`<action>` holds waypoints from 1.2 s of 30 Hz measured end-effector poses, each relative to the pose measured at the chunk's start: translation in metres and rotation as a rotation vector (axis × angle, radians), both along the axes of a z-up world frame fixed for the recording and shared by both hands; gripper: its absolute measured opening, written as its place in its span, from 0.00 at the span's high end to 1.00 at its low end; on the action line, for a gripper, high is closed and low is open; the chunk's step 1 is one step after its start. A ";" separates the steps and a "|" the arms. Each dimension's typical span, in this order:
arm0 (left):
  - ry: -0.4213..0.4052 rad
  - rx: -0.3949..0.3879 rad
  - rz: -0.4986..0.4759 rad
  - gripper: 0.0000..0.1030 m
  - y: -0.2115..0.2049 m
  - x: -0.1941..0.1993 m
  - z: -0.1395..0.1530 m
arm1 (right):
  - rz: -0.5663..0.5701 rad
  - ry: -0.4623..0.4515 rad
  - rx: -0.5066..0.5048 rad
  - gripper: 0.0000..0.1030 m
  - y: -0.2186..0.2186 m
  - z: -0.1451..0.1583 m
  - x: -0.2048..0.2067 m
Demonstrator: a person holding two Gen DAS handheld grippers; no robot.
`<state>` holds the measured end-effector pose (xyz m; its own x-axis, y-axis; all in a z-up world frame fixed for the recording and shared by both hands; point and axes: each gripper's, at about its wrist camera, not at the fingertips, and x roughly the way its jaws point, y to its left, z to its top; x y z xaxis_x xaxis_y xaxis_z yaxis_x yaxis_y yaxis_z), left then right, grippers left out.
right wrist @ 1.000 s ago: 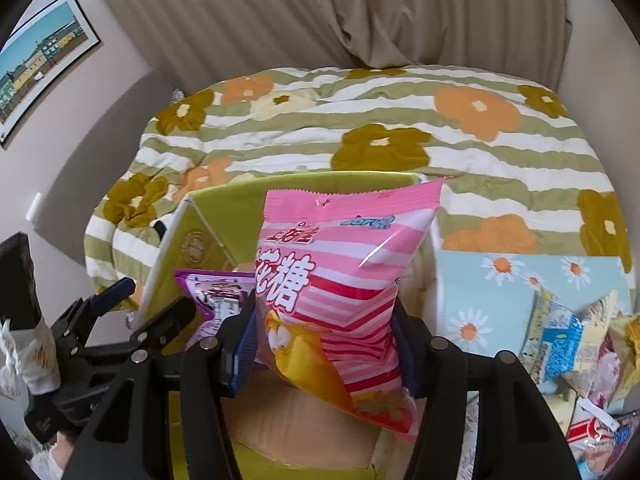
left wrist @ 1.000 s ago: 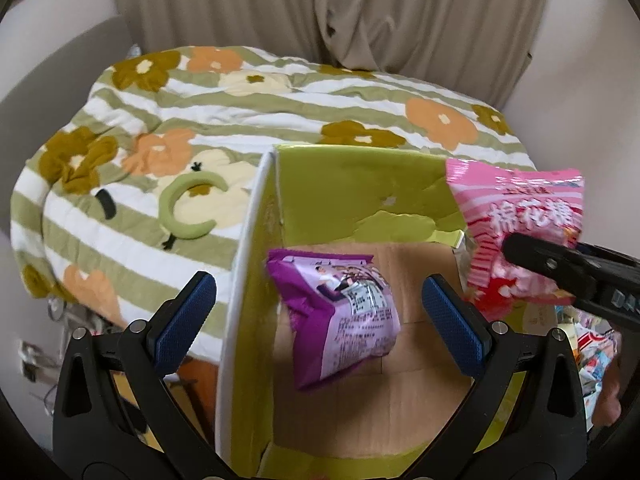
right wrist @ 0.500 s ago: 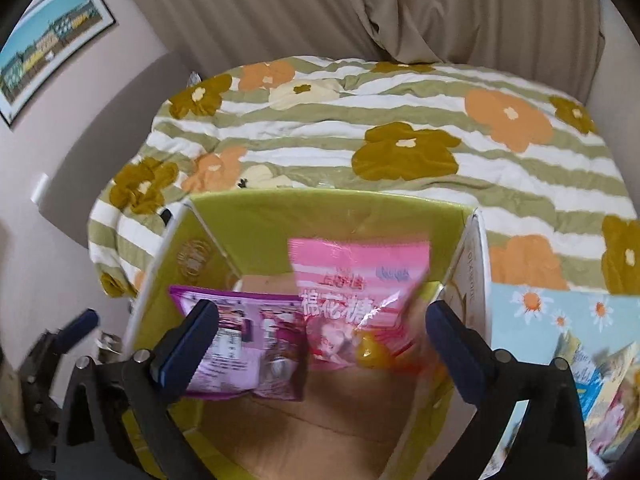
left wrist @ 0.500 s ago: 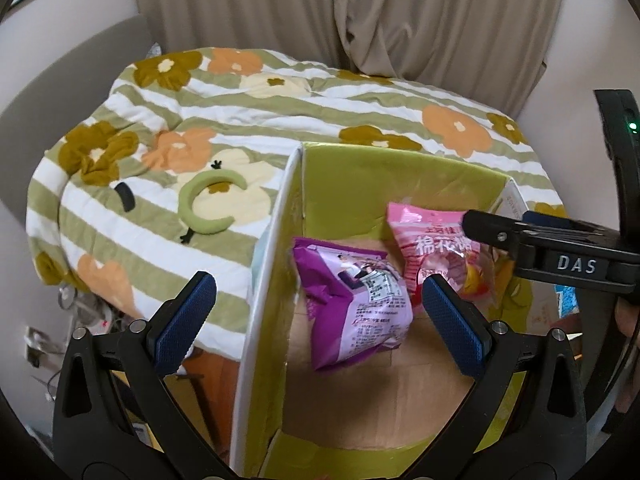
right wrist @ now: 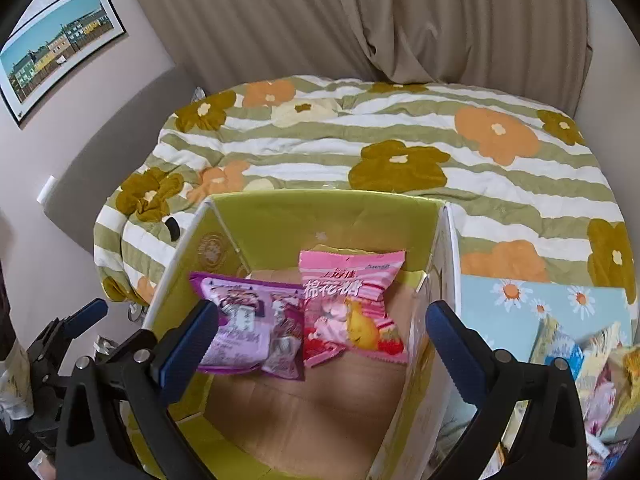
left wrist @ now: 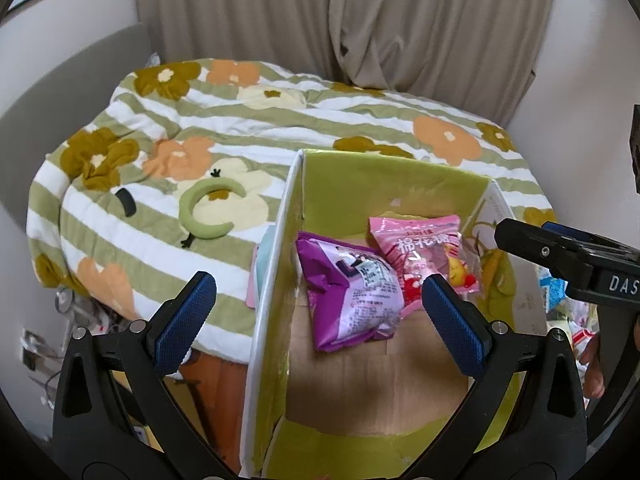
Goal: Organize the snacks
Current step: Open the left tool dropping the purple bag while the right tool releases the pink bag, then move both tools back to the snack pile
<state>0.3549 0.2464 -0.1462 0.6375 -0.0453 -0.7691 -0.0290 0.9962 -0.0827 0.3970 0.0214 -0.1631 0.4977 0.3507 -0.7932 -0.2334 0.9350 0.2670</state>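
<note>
Both grippers, left (left wrist: pixel 316 308) and right (right wrist: pixel 322 338), gape empty above the green cardboard box (right wrist: pixel 320 212), where crinkly purple bag (right wrist: pixel 248 332) and glossy pink bag (right wrist: pixel 352 312) lie touching.

The box (right wrist: pixel 436 292) is open at the top. A purple bag (right wrist: pixel 248 328) and a pink bag (right wrist: pixel 348 312) lie touching, filling the far half of its floor from left wall to near the right wall. The near half of the cardboard floor (right wrist: pixel 320 412) is bare. More snacks (right wrist: pixel 580 364) crowd the mat outside the right wall.
</note>
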 end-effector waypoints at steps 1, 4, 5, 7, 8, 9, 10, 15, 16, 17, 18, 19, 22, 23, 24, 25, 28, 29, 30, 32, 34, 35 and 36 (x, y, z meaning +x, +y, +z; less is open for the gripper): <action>-0.004 0.001 -0.006 0.01 0.000 -0.003 0.002 | -0.004 -0.009 -0.001 0.00 -0.001 0.003 -0.005; -0.021 -0.001 -0.025 0.01 -0.004 -0.014 0.009 | -0.016 -0.032 -0.011 0.00 -0.003 0.014 -0.019; -0.026 -0.001 -0.032 0.01 -0.006 -0.019 0.012 | -0.022 -0.039 -0.016 0.00 -0.004 0.018 -0.024; -0.036 -0.001 -0.043 0.01 -0.009 -0.028 0.019 | -0.036 -0.056 -0.020 0.00 -0.007 0.027 -0.037; -0.041 -0.001 -0.047 0.01 -0.011 -0.033 0.023 | -0.043 -0.066 -0.020 0.00 -0.010 0.032 -0.044; -0.048 -0.001 -0.052 0.01 -0.013 -0.038 0.027 | -0.048 -0.074 -0.023 0.00 -0.012 0.035 -0.049; -0.058 -0.003 -0.057 0.01 -0.016 -0.046 0.031 | -0.053 -0.084 -0.030 0.00 -0.014 0.039 -0.055; -0.088 -0.003 -0.072 0.01 -0.031 -0.079 0.046 | -0.069 -0.135 -0.022 0.00 -0.035 0.058 -0.091; -0.090 -0.002 -0.071 0.01 -0.037 -0.087 0.049 | -0.078 -0.147 -0.023 0.00 -0.042 0.062 -0.098; -0.093 -0.002 -0.069 0.01 -0.040 -0.092 0.051 | -0.094 -0.164 -0.031 0.00 -0.050 0.065 -0.107; -0.095 -0.004 -0.065 0.01 -0.044 -0.098 0.054 | -0.106 -0.173 -0.038 0.00 -0.056 0.068 -0.112; -0.097 -0.004 -0.060 0.01 -0.048 -0.104 0.056 | -0.117 -0.184 -0.042 0.00 -0.064 0.071 -0.120; -0.111 -0.010 -0.040 0.01 -0.066 -0.124 0.064 | -0.135 -0.204 -0.030 0.00 -0.092 0.079 -0.138; -0.112 -0.014 -0.036 0.01 -0.074 -0.131 0.067 | -0.141 -0.208 -0.030 0.00 -0.101 0.081 -0.143; -0.110 -0.019 -0.035 0.01 -0.082 -0.137 0.068 | -0.144 -0.214 -0.030 0.00 -0.113 0.082 -0.152; -0.109 -0.025 -0.036 0.01 -0.090 -0.142 0.068 | -0.145 -0.217 -0.033 0.00 -0.120 0.083 -0.156; -0.101 -0.037 -0.055 0.01 -0.119 -0.159 0.066 | -0.160 -0.228 -0.055 0.00 -0.152 0.084 -0.177; -0.091 -0.031 -0.063 0.01 -0.132 -0.164 0.064 | -0.164 -0.229 -0.058 0.00 -0.162 0.084 -0.183; -0.083 -0.027 -0.068 0.01 -0.142 -0.167 0.061 | -0.171 -0.227 -0.063 0.00 -0.176 0.082 -0.191; -0.065 -0.029 -0.078 0.01 -0.164 -0.178 0.054 | -0.183 -0.221 -0.063 0.00 -0.195 0.079 -0.200; -0.051 -0.034 -0.080 0.01 -0.182 -0.186 0.047 | -0.199 -0.209 -0.063 0.00 -0.218 0.073 -0.212; -0.044 -0.033 -0.080 0.01 -0.189 -0.188 0.043 | -0.206 -0.205 -0.067 0.00 -0.227 0.071 -0.215; -0.035 -0.031 -0.078 0.01 -0.196 -0.190 0.039 | -0.213 -0.198 -0.073 0.00 -0.239 0.067 -0.218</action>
